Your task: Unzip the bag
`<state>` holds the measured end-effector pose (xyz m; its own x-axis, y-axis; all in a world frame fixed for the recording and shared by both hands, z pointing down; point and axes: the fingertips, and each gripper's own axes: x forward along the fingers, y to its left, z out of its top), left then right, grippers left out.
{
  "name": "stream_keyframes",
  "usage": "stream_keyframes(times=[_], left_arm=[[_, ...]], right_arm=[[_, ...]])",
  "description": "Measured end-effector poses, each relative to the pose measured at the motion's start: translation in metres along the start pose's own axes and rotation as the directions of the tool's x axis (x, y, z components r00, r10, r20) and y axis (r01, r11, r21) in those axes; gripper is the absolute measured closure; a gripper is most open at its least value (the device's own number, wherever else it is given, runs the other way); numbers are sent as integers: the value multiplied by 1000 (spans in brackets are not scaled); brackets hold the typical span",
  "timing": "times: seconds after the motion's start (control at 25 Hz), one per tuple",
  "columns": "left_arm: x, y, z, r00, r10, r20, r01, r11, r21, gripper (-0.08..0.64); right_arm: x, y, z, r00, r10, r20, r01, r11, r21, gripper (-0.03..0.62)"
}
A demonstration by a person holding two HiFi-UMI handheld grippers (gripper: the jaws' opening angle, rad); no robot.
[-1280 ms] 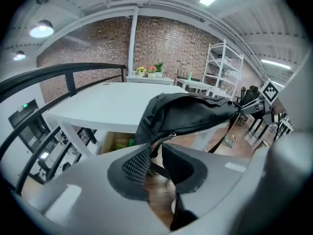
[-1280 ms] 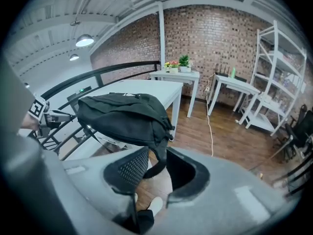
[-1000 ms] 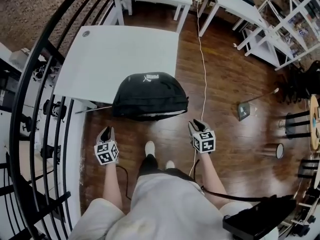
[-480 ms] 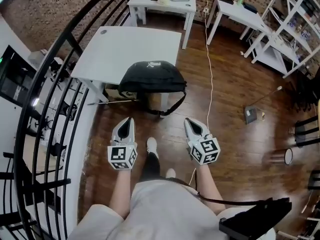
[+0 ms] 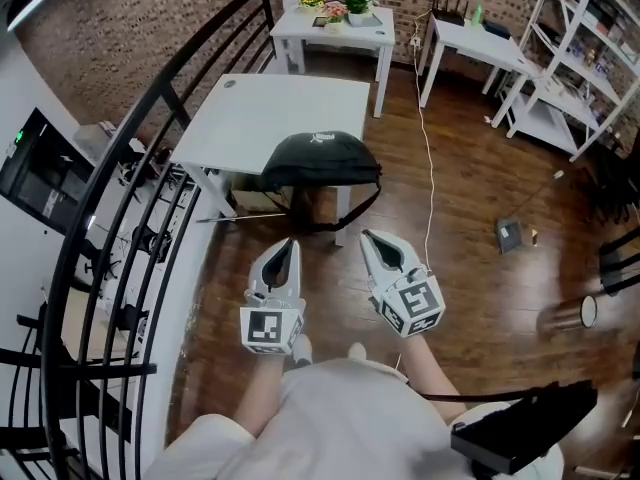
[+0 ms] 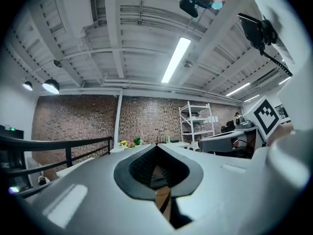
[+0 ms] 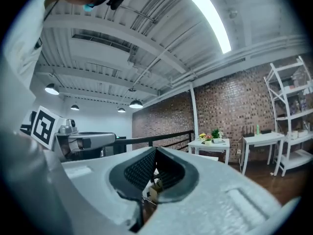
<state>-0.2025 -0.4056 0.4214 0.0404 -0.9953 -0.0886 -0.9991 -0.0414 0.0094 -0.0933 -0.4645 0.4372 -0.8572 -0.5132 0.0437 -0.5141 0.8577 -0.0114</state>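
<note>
A black railing [image 5: 170, 66] curves down the far left over the wooden floor [image 5: 470, 198]; just inside it the left gripper [image 5: 288, 248] is held low in front of the person, its jaws pressed together with nothing between them; in the left gripper view [image 6: 157, 148] the two grey pads meet at the tip, and only the room shows through the small hollow behind them; beyond it stands a white table [image 5: 270, 108], and the black bag [image 5: 320, 158] lies on that table's near edge, its strap [image 5: 355, 213] hanging off the edge in a loop; the bag is well apart from both grippers, and whether its zip is open cannot be told from here; farther back a small table [image 5: 345, 33] carries potted plants [image 5: 358, 1] against a brick wall; to the right of the bag's strap the right gripper [image 5: 368, 238] is likewise closed and empty, its pads meeting in the right gripper view [image 7: 155, 152]; a white cable [image 5: 428, 168] trails across the floor beside it; white shelving [image 5: 580, 58] fills the far right.
</note>
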Motion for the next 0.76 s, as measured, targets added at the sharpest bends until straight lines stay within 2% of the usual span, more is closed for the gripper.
stream_keyframes(times=[0.12, 0.28, 0.44, 0.76], left_arm=[[-2, 5, 4, 1000, 3, 11, -3, 1000, -20, 541], [-11, 0, -6, 1000, 3, -21, -4, 999, -52, 541], [-24, 3, -8, 1000, -7, -8, 6, 998, -64, 541], [-23, 44, 18, 1000, 14, 8, -13, 998, -59, 541]], right_arm=[[-3, 3, 10, 1000, -16, 7, 16, 1000, -9, 600], [-5, 7, -3, 999, -33, -35, 34, 999, 24, 600], [0, 25, -7, 999, -25, -35, 25, 1000, 9, 600], [30, 36, 12, 998, -55, -28, 55, 998, 6, 600]])
